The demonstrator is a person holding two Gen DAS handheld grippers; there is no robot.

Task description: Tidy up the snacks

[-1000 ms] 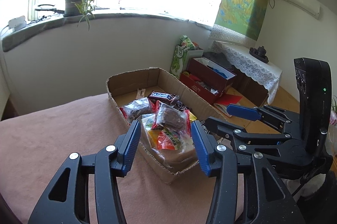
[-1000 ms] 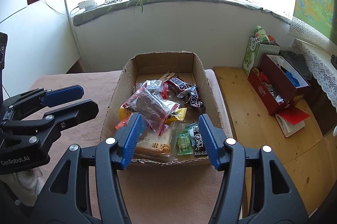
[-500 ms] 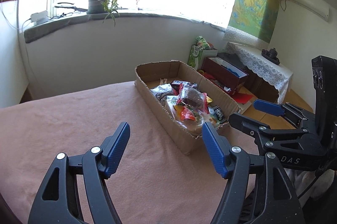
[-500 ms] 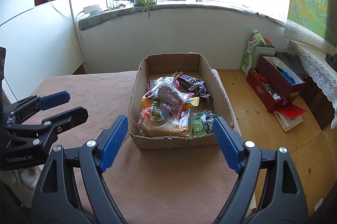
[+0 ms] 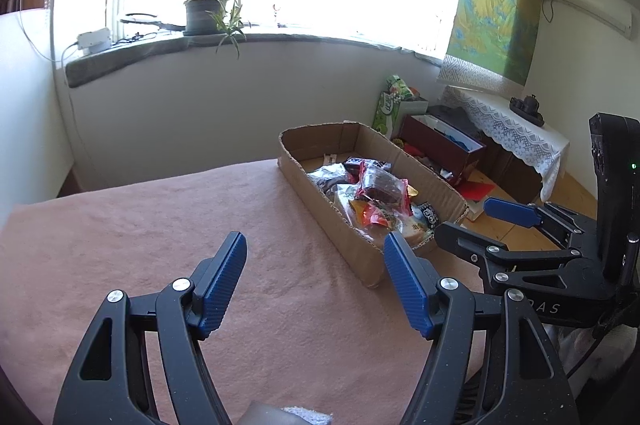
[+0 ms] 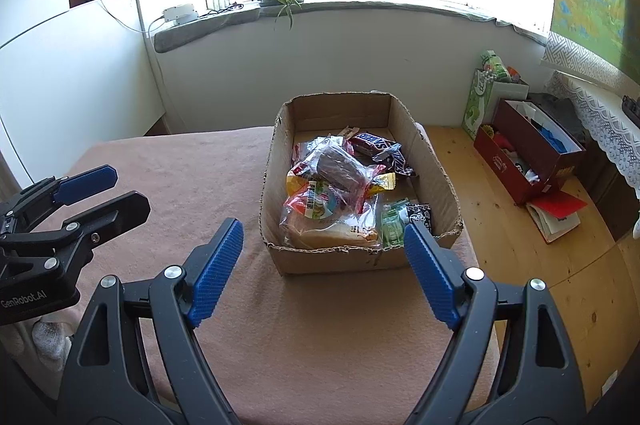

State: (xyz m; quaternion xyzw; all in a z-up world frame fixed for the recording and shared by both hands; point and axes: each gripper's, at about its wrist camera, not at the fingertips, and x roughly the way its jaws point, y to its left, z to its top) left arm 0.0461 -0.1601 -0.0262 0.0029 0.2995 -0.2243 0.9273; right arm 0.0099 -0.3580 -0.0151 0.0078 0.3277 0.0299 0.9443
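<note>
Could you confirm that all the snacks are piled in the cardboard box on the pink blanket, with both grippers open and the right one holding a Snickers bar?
Not quite: the right gripper holds nothing. The right wrist view shows its jaws open and empty short of the cardboard box, with the Snickers bar lying inside among the snacks. The rest stands: the box sits on the pink blanket and the left gripper is open too.

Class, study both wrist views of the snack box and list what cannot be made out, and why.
- Snacks low in the cardboard box: hidden beneath the upper packets, both views.
- Green candy packet: print too small, right wrist view.
- Box's near right corner: covered by the left gripper finger, left wrist view.
- Red box contents: too small, both views.
- Right gripper: open, holds nothing.
</note>
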